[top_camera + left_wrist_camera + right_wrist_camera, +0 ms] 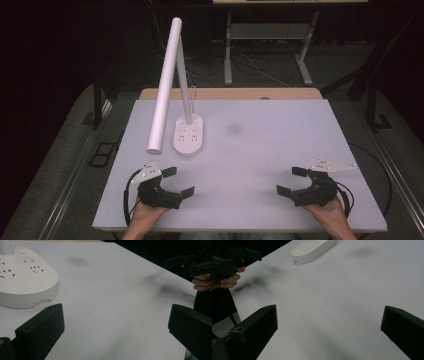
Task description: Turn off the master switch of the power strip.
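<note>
both hands rest at the near edge of the table (260, 150). the left gripper (177, 181) and right gripper (291, 180) lie well apart, jaws spread wide, pointing inward toward each other.

A lamp (170, 85) stands on the table (280, 145), left of centre toward the far edge. Near the front edge, the left gripper (181, 182) sits just before the lamp's base (189, 134); the right gripper (289, 180) sits well apart, on the right.

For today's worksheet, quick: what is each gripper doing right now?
Left gripper: open, holding nothing.
Right gripper: open, holding nothing.
</note>
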Tool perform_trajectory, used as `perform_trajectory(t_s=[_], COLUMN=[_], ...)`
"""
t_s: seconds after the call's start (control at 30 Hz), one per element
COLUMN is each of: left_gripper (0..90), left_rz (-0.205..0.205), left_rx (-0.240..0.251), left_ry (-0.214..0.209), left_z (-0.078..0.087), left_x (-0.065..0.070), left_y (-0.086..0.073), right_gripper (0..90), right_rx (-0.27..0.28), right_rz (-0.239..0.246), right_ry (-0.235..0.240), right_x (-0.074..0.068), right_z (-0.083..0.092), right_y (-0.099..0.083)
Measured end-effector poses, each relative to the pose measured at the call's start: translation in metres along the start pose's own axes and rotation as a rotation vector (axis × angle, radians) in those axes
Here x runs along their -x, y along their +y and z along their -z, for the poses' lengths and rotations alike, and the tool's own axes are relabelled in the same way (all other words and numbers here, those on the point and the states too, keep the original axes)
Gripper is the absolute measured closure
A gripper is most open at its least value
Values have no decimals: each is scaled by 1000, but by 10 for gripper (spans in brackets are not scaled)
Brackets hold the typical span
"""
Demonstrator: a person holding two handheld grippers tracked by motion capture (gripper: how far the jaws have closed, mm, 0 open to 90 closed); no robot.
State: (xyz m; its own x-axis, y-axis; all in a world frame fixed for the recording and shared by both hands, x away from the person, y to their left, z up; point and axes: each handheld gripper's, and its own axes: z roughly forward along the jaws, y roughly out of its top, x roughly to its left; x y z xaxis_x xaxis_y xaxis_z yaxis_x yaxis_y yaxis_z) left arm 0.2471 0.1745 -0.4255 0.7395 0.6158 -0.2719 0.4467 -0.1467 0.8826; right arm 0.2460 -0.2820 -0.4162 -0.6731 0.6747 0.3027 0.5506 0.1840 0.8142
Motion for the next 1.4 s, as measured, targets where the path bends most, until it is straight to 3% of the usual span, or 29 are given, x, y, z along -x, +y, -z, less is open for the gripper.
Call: perform_trajectory(t_s=[1.0,1.4], left_gripper=[0,0], left_rz=[-23,-5], left_rx=[-35,-50], left_ry=[-20,-22], left_z=[-3,0], left_x=[5,2], left_y=[1,4], right_gripper=[1,1], right_rx=[-43,-45], right_rz=[1,5], right_ry=[-12,-11], right_x=[0,1], right_z=[0,1], right_y=[-1,-2])
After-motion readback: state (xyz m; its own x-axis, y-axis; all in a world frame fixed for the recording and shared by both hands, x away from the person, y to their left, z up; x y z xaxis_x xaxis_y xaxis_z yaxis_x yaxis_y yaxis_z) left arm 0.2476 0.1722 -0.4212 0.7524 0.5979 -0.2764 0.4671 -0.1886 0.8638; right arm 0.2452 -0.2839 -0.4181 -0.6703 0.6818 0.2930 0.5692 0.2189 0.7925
